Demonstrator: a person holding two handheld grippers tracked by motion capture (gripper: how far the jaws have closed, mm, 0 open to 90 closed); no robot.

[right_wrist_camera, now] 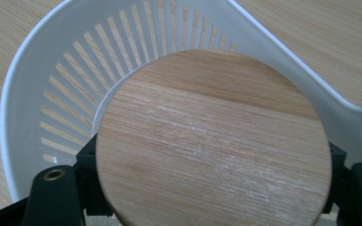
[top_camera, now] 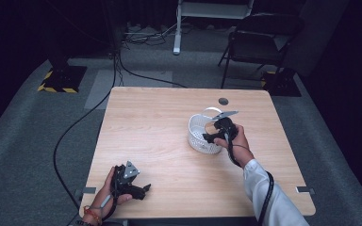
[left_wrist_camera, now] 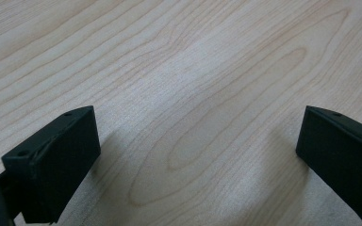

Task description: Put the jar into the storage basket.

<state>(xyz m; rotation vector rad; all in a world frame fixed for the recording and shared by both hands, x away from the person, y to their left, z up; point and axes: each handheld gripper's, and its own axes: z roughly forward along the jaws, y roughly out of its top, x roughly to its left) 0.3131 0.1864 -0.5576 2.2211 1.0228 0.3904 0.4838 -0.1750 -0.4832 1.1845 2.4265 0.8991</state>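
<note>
My right gripper [right_wrist_camera: 212,162] is shut on a round, flat wooden disc [right_wrist_camera: 212,141], its jaws pressing the disc's edge from both sides. The disc hangs over the mouth of a white slotted plastic basket [right_wrist_camera: 33,94] with a handle. In the high view the basket [top_camera: 197,132] stands right of the table's middle, and the right gripper [top_camera: 212,136] reaches into it from the near right side. My left gripper [top_camera: 145,189] rests near the front left edge of the table. Its jaws stand wide apart in the left gripper view [left_wrist_camera: 193,160], with bare wood between them.
The light wooden table [top_camera: 160,132] has a round cable hole [top_camera: 223,101] at the back, just behind the basket. Beyond the table are a black chair [top_camera: 259,37], a white stand leg and cables on the grey floor.
</note>
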